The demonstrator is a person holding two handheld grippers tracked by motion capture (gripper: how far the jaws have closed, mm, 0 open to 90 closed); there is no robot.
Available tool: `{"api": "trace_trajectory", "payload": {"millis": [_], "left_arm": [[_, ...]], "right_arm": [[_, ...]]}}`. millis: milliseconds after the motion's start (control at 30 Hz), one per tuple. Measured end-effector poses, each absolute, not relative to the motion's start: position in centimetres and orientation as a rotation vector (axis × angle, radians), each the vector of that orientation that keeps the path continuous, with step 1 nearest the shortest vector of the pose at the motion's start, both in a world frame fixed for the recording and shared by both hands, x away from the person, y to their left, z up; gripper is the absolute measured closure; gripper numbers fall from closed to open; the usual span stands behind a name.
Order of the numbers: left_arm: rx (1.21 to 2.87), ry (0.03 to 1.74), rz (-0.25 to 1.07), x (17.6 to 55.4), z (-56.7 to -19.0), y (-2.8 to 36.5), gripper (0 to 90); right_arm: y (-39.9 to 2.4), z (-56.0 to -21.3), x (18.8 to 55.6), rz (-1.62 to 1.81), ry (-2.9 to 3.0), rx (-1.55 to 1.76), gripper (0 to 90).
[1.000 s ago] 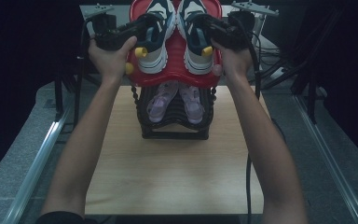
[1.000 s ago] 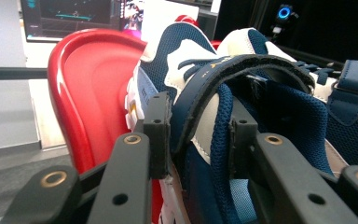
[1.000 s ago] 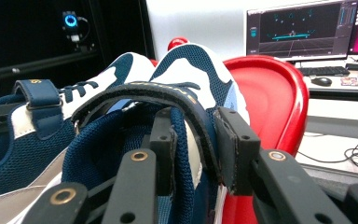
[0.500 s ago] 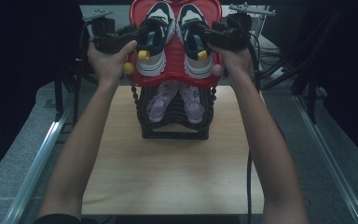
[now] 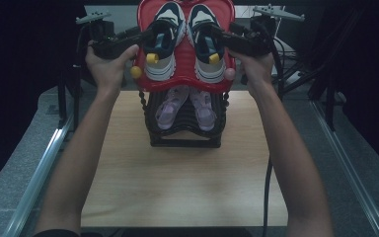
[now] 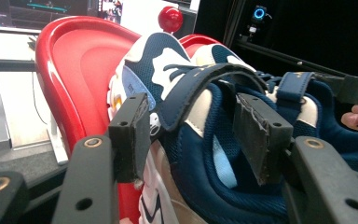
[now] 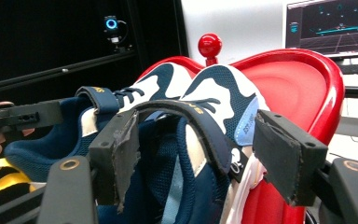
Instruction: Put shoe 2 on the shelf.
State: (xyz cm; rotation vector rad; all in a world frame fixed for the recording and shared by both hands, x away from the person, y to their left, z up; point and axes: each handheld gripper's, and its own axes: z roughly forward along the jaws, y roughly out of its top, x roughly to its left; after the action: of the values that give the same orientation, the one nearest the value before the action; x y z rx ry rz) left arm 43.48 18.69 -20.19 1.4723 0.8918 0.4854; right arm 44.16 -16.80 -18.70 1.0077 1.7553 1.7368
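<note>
Now: worktop (image 5: 177,187) carries black rack (image 5: 185,133) | red tray (image 5: 185,81) on top holds navy-white sneakers (image 5: 164,44) | left gripper (image 6: 191,135), right gripper (image 7: 200,149) just opened wide, each straddling one shoe's collar, pads apart

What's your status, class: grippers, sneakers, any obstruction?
Left gripper and right gripper just opened, astride the navy sneakers. Sneakers resting on red shelf. Nothing obstructing.
</note>
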Motion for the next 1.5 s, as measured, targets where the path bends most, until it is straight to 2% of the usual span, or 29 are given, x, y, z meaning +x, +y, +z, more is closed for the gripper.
{"api": "trace_trajectory", "payload": {"millis": [333, 867, 1300, 1500], "left_arm": [[1.467, 0.883, 0.492, 41.5, -20.4, 20.0, 46.7], [1.432, 0.880, 0.475, 39.1, -21.7, 23.0, 46.7], [1.445, 0.863, 0.465, 35.7, -24.9, 25.0, 46.9], [1.431, 0.861, 0.399, 34.6, -27.5, 25.8, 46.9]], "right_arm": [[-16.7, -19.5, 42.8, 1.740, 1.752, 0.926, 34.0], [-19.3, -20.8, 40.3, 1.789, 1.742, 0.915, 35.8], [-21.8, -23.9, 37.4, 1.823, 1.726, 0.883, 35.6], [-22.7, -25.6, 36.6, 1.843, 1.739, 0.893, 35.6]]}}
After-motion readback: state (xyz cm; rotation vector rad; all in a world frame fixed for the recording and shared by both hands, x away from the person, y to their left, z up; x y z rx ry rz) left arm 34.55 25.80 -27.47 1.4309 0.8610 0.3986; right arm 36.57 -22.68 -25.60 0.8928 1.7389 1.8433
